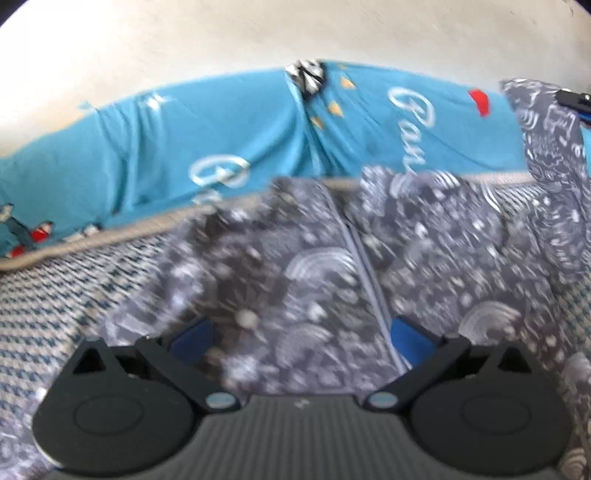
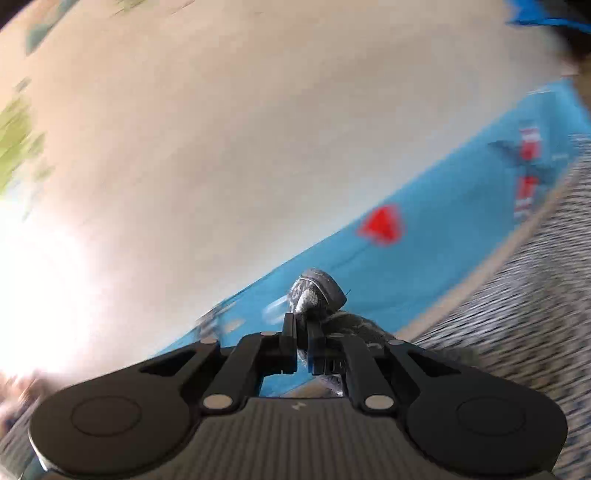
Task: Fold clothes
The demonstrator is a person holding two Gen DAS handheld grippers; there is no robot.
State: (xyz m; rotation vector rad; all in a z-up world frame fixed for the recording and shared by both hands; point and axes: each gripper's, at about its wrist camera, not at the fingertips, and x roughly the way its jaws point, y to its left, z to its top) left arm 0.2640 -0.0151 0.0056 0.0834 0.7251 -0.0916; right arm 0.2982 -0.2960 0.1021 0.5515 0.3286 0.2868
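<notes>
The garment lies spread on the woven cover, its zipper running down the middle. Behind the cover a printed sheet stands along the wall. The left gripper sits over the garment's near part, one finger either side of the cloth. At the right, a corner of the garment rises off the cover, pinched in the right gripper, before the sheet.
</notes>
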